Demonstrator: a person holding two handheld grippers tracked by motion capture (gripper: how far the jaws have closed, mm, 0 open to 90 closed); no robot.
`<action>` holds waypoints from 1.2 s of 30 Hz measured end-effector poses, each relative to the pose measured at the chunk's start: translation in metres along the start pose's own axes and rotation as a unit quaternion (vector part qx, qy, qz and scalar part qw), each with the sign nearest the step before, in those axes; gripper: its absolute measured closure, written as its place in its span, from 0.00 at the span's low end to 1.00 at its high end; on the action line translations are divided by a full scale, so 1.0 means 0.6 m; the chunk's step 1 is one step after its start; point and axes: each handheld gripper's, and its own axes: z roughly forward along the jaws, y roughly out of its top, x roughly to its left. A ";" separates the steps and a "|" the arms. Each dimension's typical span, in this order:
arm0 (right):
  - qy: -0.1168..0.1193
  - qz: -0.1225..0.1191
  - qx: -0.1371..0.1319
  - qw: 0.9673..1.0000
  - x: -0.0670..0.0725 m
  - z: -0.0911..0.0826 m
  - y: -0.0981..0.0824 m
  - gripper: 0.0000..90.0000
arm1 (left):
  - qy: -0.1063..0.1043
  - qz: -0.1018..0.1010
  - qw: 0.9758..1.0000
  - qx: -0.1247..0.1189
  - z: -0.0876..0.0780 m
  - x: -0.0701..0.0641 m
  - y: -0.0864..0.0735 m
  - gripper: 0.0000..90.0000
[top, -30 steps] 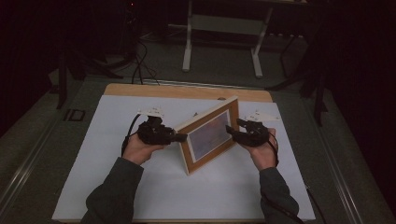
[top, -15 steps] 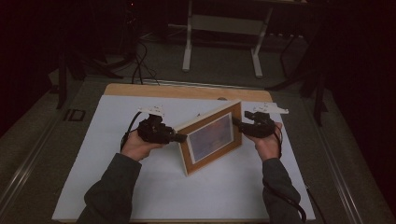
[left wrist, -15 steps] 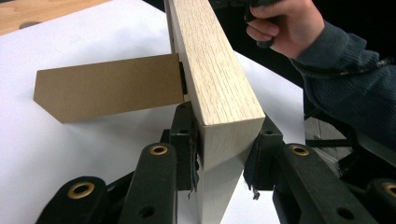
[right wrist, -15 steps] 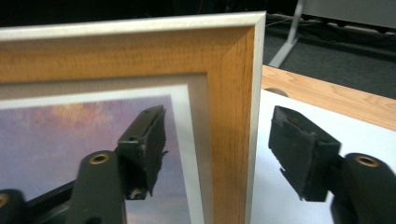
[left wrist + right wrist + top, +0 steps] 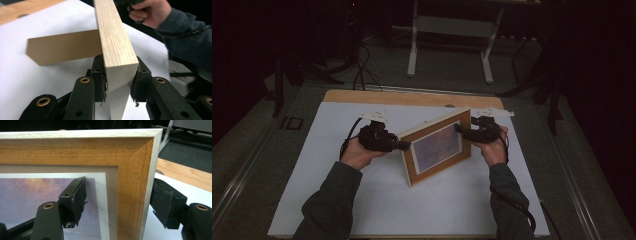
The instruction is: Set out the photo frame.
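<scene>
A wooden picture frame (image 5: 437,147) with a purple-orange picture stands upright on the white sheet, propped by its brown cardboard back stand (image 5: 62,50). My left gripper (image 5: 404,146) is shut on the frame's left edge; in the left gripper view both pads (image 5: 101,80) press the pale wood edge (image 5: 115,42). My right gripper (image 5: 460,129) is at the frame's upper right corner. Its jaws have just been opening and straddle the frame's right side (image 5: 132,182), one pad (image 5: 80,197) in front of the picture, the other (image 5: 162,202) behind, neither pressing.
The white sheet (image 5: 337,200) covers a wooden table whose bare far edge (image 5: 412,97) shows. A metal stand (image 5: 447,30) and cables (image 5: 362,70) are on the dark floor beyond. The person's right hand (image 5: 150,12) is behind the frame in the left gripper view.
The right hand has shifted up toward the frame's top right corner and its jaws have spread off the frame. The left gripper keeps its hold in place.
</scene>
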 end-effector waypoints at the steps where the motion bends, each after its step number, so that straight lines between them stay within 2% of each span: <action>1: 0.004 0.002 0.002 1.000 -0.003 0.002 0.000 0.35 | 0.008 -0.002 1.000 -0.003 -0.001 0.001 0.000 0.78; 5: 0.022 0.012 0.001 1.000 -0.012 0.007 0.000 0.33 | 0.024 -0.010 1.000 -0.013 -0.003 0.006 0.000 0.77; 7: 0.025 0.013 0.002 1.000 -0.013 0.009 0.000 0.32 | 0.023 -0.014 1.000 -0.015 -0.002 0.007 -0.001 0.78; 10: 0.045 0.021 0.001 0.999 -0.023 0.018 -0.003 0.25 | -0.006 -0.026 0.999 -0.022 -0.003 0.016 -0.004 0.79; 17: 0.091 0.022 0.012 0.996 -0.026 0.032 -0.005 0.18 | -0.012 -0.025 0.999 -0.024 -0.003 0.017 -0.005 0.80; 25: 0.086 0.027 0.008 0.996 -0.023 0.030 -0.009 0.20 | 0.003 -0.022 0.999 -0.023 -0.002 0.013 -0.004 0.79; 31: 0.087 0.024 0.008 0.996 -0.027 0.024 -0.013 0.25 | 0.006 -0.023 0.999 -0.023 -0.001 0.014 -0.004 0.79; 36: 0.083 0.027 0.006 0.996 -0.029 0.014 -0.020 0.33 | 0.017 -0.028 0.999 -0.026 -0.001 0.017 -0.004 0.79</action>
